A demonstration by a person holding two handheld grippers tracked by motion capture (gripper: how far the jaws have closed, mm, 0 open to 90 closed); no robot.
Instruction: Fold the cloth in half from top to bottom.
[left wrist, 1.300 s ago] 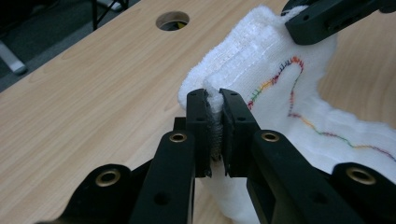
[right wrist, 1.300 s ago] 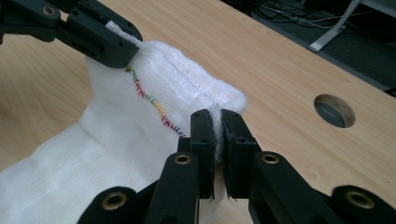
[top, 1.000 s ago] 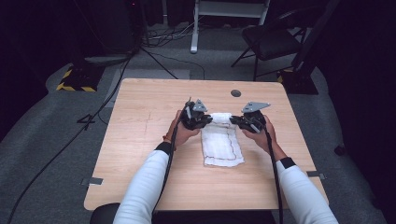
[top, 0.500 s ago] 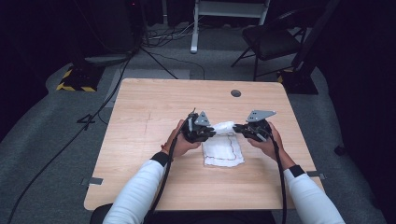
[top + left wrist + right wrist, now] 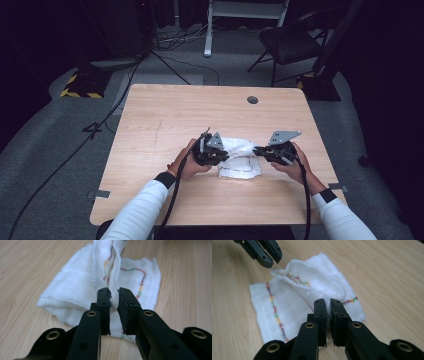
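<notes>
Cloth: white cloth [image 5: 240, 157] with rainbow stitching, on the table [image 5: 165, 120] between my hands.
Left hand-held gripper [image 5: 114, 296]: clamped on a raised fold of the cloth's edge.
Right hand-held gripper [image 5: 328, 305]: clamped on the opposite bunched edge.
Cloth's lie: lower layer flat, upper layer lifted.

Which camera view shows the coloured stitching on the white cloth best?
The right gripper view: the stitching runs sharp and long across the white cloth. The left gripper view shows a curved piece; in the high view it is a faint line.
</notes>
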